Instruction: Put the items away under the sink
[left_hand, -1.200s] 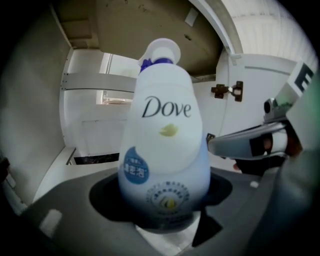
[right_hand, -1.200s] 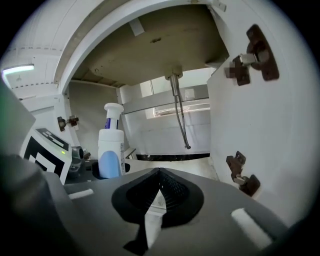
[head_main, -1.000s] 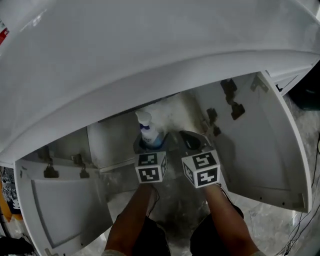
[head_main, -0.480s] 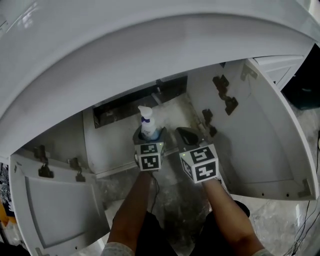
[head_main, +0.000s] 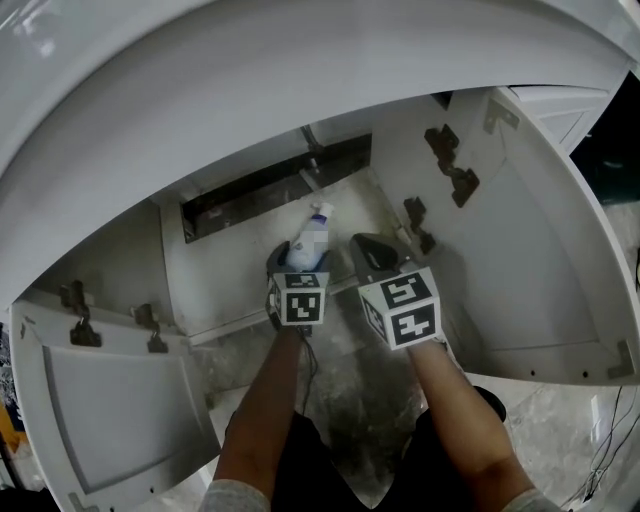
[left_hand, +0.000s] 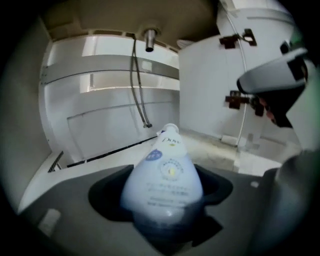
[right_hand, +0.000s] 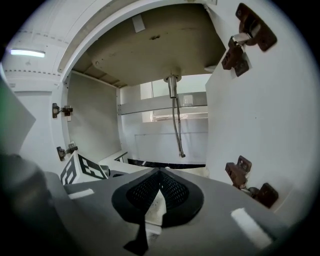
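Note:
A pale blue and white Dove bottle (left_hand: 164, 177) sits between the jaws of my left gripper (left_hand: 161, 194), which is shut on its body. In the head view the bottle (head_main: 309, 240) tips forward over the front edge of the under-sink cabinet floor (head_main: 345, 210), with the left gripper (head_main: 298, 265) just below it. My right gripper (head_main: 373, 256) hovers beside it on the right. In its own view the right gripper (right_hand: 160, 179) is shut with nothing between its jaws.
Both cabinet doors hang open: the left door (head_main: 110, 400) and the right door (head_main: 520, 250) with brown hinges (head_main: 450, 165). A drain pipe (right_hand: 173, 87) and hose (left_hand: 137, 75) hang at the cabinet's back. The white sink front (head_main: 250, 70) overhangs the opening.
The bottle has gone from upright to tipped forward and has moved deeper toward the cabinet opening with the left gripper. The right gripper has stayed beside it, shut.

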